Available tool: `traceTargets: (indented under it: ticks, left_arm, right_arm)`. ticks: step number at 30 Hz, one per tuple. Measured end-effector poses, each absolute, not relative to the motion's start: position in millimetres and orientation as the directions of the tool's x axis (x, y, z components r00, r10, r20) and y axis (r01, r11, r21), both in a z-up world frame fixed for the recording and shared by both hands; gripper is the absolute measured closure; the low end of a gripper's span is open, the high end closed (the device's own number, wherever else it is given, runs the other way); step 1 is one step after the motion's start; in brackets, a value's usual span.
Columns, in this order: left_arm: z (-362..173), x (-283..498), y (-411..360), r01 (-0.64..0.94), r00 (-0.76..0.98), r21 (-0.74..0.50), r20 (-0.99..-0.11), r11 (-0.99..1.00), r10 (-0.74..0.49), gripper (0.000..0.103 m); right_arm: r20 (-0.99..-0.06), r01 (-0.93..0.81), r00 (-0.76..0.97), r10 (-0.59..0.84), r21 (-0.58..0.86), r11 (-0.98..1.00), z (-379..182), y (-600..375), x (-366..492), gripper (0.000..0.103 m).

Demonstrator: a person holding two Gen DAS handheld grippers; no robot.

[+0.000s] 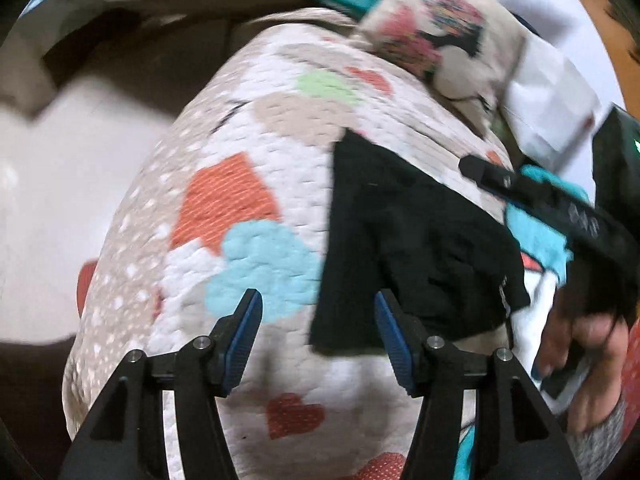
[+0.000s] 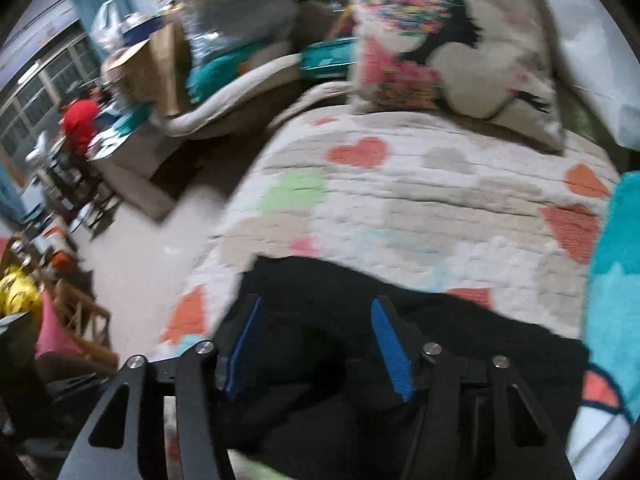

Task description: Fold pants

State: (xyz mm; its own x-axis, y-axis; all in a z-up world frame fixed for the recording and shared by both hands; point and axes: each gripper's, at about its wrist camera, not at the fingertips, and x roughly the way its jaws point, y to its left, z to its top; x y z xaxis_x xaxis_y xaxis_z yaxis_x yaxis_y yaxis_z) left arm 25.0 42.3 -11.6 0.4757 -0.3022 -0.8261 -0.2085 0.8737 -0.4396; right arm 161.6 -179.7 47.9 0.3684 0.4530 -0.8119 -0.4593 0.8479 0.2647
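While both views are smeared by motion blur, the main things read clearly enough. Nearest the left wrist camera, the left gripper (image 1: 318, 308) stands with its 2 blue-padded fingers (image 1: 246, 328) spread wide and nothing between them, hanging over the quilt (image 1: 256, 136), a white and beige bedspread with hearts in orange, blue and green. Just right of that gripper lie the black pants (image 1: 408, 248), spread flat on the quilt in a rough, compact slab with 1 straight edge toward the left gripper. At the right side of the same view the right hand (image 1: 580, 344) grips the handle of the right gripper (image 1: 476, 168), whose dark body slants over the pants' far right corner; from here its fingers cannot be made out.

From the right wrist camera, the right gripper (image 2: 316, 312) is seen with its 2 blue pads (image 2: 390, 344) apart, holding nothing, directly above the pants (image 2: 360, 292), which fill the lower middle of the frame. Beside them on the right is a turquoise cloth (image 2: 616, 280). Beyond the pants the quilt (image 2: 420, 184) runs on to a printed cushion (image 2: 452, 40) at the head of the bed, with a cluttered room off to the left.
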Motion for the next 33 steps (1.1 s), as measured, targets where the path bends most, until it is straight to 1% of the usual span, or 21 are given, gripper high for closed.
traceTargets:
  ticks: [2, 3, 4, 5, 7, 9, 10, 12, 13, 16, 17, 19, 22, 23, 24, 25, 26, 28, 31, 33]
  left_arm:
    - [-14.2, 22.5, 54.8, -0.251, 0.476, -0.452, -0.828, 0.856, -0.297, 0.045]
    - [-14.9, 23.6, 58.4, -0.262, 0.476, -0.450, -0.830, 0.854, -0.292, 0.045]
    - [-14.5, 21.4, 63.6, -0.276, 0.481, -0.446, -0.831, 0.851, -0.279, 0.045]
    - [-14.1, 20.4, 65.7, -0.280, 0.484, -0.443, -0.831, 0.852, -0.274, 0.045]
    - [-10.9, 17.9, 70.9, -0.287, 0.495, -0.434, -0.830, 0.854, -0.256, 0.045]
    - [-7.2, 17.1, 75.6, -0.287, 0.505, -0.429, -0.828, 0.857, -0.245, 0.045]
    - [-4.9, 17.5, 76.2, -0.284, 0.509, -0.428, -0.826, 0.858, -0.244, 0.045]
    - [-2.4, 22.9, 71.6, -0.271, 0.512, -0.427, -0.823, 0.862, -0.247, 0.045]
    - [-1.2, 28.3, 64.9, -0.250, 0.509, -0.418, -0.824, 0.873, -0.249, 0.045]
    - [-6.9, 48.0, 39.4, -0.179, 0.490, -0.381, -0.834, 0.907, -0.253, 0.045]
    - [-11.5, 54.2, 31.6, -0.167, 0.478, -0.366, -0.842, 0.916, -0.249, 0.045]
    - [-30.5, 69.1, 16.8, -0.161, 0.434, -0.359, -0.862, 0.919, -0.260, 0.045]
    - [-55.3, 78.7, 6.2, -0.176, 0.375, -0.423, -0.864, 0.889, -0.336, 0.046]
    - [-56.1, 76.8, 4.3, -0.174, 0.388, -0.424, -0.859, 0.889, -0.334, 0.051]
    - [-54.1, 71.8, 0.7, -0.150, 0.418, -0.419, -0.848, 0.896, -0.326, 0.075]
    - [-55.3, 70.3, -2.4, -0.131, 0.412, -0.421, -0.847, 0.898, -0.337, 0.085]
    - [-56.8, 68.6, -4.2, -0.126, 0.407, -0.417, -0.849, 0.900, -0.337, 0.087]
    - [-58.1, 63.2, -3.8, -0.125, 0.433, -0.422, -0.837, 0.898, -0.334, 0.088]
    - [-58.9, 62.0, -2.6, -0.118, 0.441, -0.433, -0.829, 0.894, -0.343, 0.088]
    - [-60.5, 61.8, 0.3, -0.122, 0.443, -0.450, -0.822, 0.885, -0.357, 0.088]
  right_arm:
    - [-0.814, -0.502, 0.317, 0.486, 0.290, 0.814, 43.2, -151.8, 152.1, 0.043]
    - [-0.799, -0.508, 0.269, 0.537, 0.356, 0.784, 38.5, -141.0, 148.2, 0.043]
    - [-0.768, -0.485, 0.200, 0.608, 0.461, 0.743, 30.1, -132.9, 146.5, 0.043]
    - [-0.745, -0.450, 0.152, 0.649, 0.533, 0.717, 21.0, -127.5, 146.7, 0.043]
    - [-0.735, -0.396, 0.107, 0.670, 0.586, 0.707, 5.2, -121.2, 146.2, 0.043]
    - [-0.774, -0.357, 0.104, 0.624, 0.557, 0.750, -12.5, -120.8, 145.1, 0.043]
    - [-0.806, -0.347, 0.123, 0.580, 0.512, 0.786, -17.1, -124.1, 143.0, 0.044]
    - [-0.869, -0.331, 0.223, 0.442, 0.359, 0.873, -12.2, -141.6, 131.7, 0.044]
    - [-0.879, -0.320, 0.256, 0.402, 0.316, 0.893, -9.2, -148.7, 126.9, 0.044]
    - [-0.916, -0.221, 0.357, 0.186, 0.110, 0.969, -0.3, -186.4, 112.8, 0.040]
    - [-0.922, -0.177, 0.360, 0.142, 0.082, 0.981, -1.4, -203.1, 107.9, 0.039]
    - [-0.928, -0.130, 0.347, 0.139, 0.099, 0.987, -2.7, -224.9, 104.6, 0.039]
    - [-0.914, -0.088, 0.378, 0.147, 0.123, 0.989, 6.6, -247.9, 102.0, 0.039]
    - [-0.901, -0.089, 0.397, 0.174, 0.151, 0.985, 14.2, -251.5, 103.9, 0.039]
    - [-0.895, -0.094, 0.404, 0.191, 0.167, 0.981, 18.4, -249.4, 106.6, 0.039]
    - [-0.881, -0.119, 0.410, 0.235, 0.204, 0.972, 25.7, -246.5, 113.2, 0.039]
    - [-0.873, -0.148, 0.407, 0.268, 0.226, 0.963, 28.9, -241.2, 119.8, 0.039]
    - [-0.864, -0.234, 0.385, 0.325, 0.249, 0.940, 34.2, -217.9, 135.8, 0.039]
    - [-0.877, -0.401, 0.324, 0.354, 0.212, 0.891, 34.2, -169.1, 161.4, 0.039]
    - [-0.888, -0.469, 0.284, 0.363, 0.201, 0.860, 30.4, -139.2, 174.7, 0.039]
